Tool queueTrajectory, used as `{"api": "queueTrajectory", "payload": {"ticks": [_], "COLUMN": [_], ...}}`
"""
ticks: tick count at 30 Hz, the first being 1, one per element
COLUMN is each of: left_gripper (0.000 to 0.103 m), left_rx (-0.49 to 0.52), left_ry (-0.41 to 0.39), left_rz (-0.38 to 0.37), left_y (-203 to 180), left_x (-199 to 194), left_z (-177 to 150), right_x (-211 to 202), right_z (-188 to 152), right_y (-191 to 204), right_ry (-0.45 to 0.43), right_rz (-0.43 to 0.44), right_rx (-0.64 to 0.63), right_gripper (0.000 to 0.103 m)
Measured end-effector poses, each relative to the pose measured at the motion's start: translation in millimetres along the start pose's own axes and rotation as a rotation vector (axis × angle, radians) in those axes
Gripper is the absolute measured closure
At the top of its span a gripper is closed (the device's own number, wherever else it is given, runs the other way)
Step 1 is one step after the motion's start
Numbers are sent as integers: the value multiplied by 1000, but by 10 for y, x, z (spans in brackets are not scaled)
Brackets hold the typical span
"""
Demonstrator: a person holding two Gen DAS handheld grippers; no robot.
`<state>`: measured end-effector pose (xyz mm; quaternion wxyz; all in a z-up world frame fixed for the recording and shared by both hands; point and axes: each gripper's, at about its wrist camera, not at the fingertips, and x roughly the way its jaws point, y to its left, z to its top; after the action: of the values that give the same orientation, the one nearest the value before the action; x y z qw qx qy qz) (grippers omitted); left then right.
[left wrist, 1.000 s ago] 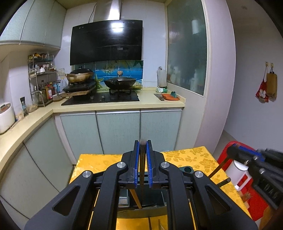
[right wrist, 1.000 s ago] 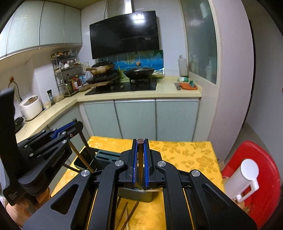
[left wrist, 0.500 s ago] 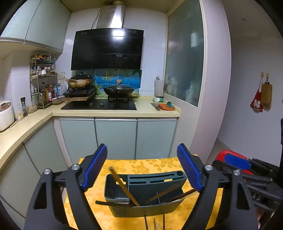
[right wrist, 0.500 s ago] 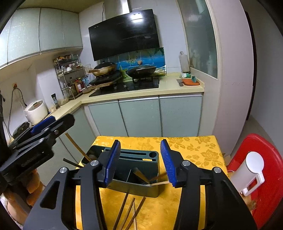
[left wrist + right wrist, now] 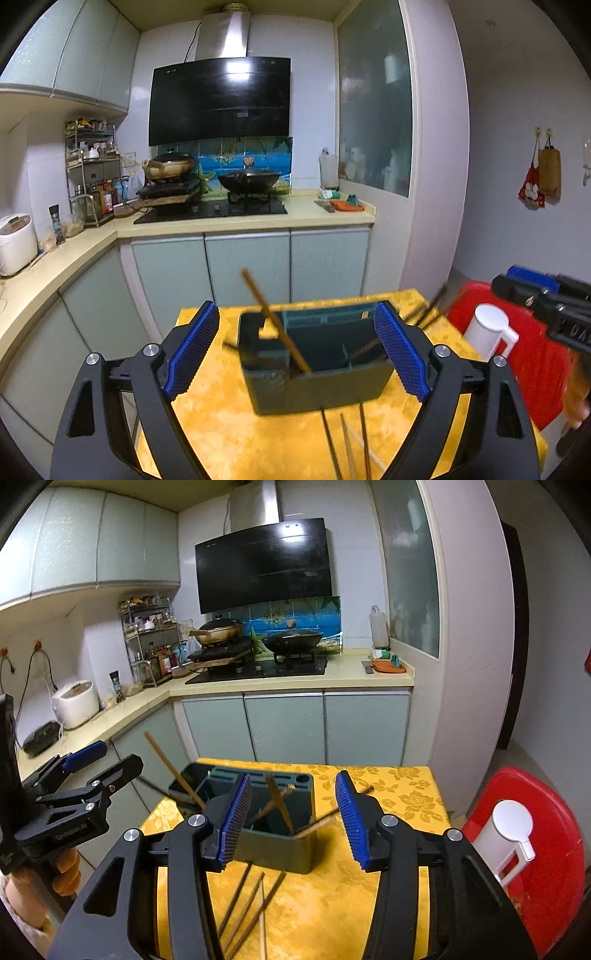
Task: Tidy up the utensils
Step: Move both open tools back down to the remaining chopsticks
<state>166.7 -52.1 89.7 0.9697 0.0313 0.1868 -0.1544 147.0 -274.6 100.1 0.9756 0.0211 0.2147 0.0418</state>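
Dark utensil holder (image 5: 275, 843) with tilted chopsticks (image 5: 279, 803); loose chopsticks (image 5: 255, 904) beside

I am in a home kitchen: I see a stove (image 5: 236, 208) with pans, cupboards (image 5: 255, 266), and a rice cooker (image 5: 14, 243).

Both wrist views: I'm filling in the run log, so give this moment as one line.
left tongs: open, empty | right tongs: open, empty | holder: several chopsticks inside | loose chopsticks: on tablecloth before holder
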Motion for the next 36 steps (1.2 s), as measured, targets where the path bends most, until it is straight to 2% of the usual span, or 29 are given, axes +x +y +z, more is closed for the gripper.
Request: {"api": "queueTrajectory", "payload": {"ticks": [7,17,26,36], "left_gripper": [20,20,20,20], "left_rx": [-2,31,50,24], "left_ry": [45,136,163,248], "left_rz": [-1,10,2,-53], "left_y": [69,111,73,-8], "left_x": [-168,-322,-311,-156], "left_z": [-588,-1456,-1702,-1981], "right_x": [-90,15,85,165], "right_z": [-529,-1436,-1829,-2062], "right_y": [36,48,84,94], "right_ry": [5,141,207,249], "right_rz": [-49,-51,-37,-35], "right_rx": [-58,-54,-28,-27], "right_gripper": [57,57,57,57]}}
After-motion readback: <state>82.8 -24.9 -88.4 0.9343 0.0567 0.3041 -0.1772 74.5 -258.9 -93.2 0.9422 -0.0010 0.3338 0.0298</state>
